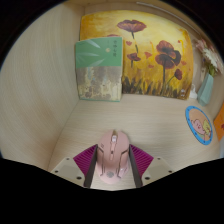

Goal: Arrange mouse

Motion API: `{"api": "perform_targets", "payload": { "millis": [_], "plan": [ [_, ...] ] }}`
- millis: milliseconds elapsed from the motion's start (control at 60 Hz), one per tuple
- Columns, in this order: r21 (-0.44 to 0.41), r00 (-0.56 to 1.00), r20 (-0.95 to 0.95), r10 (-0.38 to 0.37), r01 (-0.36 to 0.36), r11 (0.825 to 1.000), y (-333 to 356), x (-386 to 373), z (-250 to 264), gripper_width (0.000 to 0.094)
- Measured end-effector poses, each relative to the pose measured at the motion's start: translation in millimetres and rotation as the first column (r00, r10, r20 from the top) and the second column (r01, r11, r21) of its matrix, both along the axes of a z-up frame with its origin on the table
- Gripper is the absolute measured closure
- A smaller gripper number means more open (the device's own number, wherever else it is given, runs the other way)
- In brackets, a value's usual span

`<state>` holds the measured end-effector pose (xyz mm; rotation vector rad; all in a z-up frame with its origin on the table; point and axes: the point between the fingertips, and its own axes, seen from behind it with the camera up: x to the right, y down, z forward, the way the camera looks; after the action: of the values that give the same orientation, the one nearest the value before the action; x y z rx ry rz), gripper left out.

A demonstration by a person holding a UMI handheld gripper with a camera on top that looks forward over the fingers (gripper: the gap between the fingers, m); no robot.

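Observation:
A pale pink computer mouse (112, 158) lies lengthwise between my gripper's fingers, its nose pointing away from me. My gripper (113, 168) is closed on it: the magenta pads (86, 161) press against its left and right sides. The mouse sits low over the light wooden tabletop (150, 125); I cannot tell whether it touches the surface. Its rear end is hidden at the bottom of the view.
A green box (100, 68) leans against the back wall beyond the fingers. Next to it hangs a yellow picture with dark flowers (155, 55). A round blue-rimmed mat (201, 126) lies on the table to the right, with a light blue object (207, 86) behind it.

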<state>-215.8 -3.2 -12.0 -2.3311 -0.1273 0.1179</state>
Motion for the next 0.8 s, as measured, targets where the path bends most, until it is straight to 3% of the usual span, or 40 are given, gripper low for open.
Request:
{"api": "perform_targets", "payload": {
  "millis": [217, 350, 400, 500, 633, 717, 767, 800],
  "plan": [
    [-0.036, 1.000, 0.004, 0.021, -0.021, 0.999, -1.7, 5.9, -3.6, 0.0584],
    [-0.083, 0.996, -0.016, 0.088, -0.089, 0.993, -3.6, 6.1, 8.2, 0.0587],
    [-0.030, 0.993, -0.001, 0.121, -0.121, 0.992, 5.7, 20.0, 43.6, 0.0586],
    [0.145, 0.995, 0.007, 0.097, -0.096, 0.985, 38.9, 69.9, 149.9, 0.0586],
    [0.353, 1.000, -0.017, 0.009, -0.003, 0.935, 77.0, 165.1, 279.9, 0.0585],
    [0.411, 0.999, -0.007, -0.043, 0.042, 0.910, 89.8, 229.2, 312.7, 0.0586],
    [0.418, 0.997, 0.002, -0.074, 0.066, 0.906, 95.9, 266.3, 309.5, 0.0588],
    [0.402, 0.996, 0.004, -0.090, 0.081, 0.912, 101.6, 291.6, 299.2, 0.0588]
  ]
}}
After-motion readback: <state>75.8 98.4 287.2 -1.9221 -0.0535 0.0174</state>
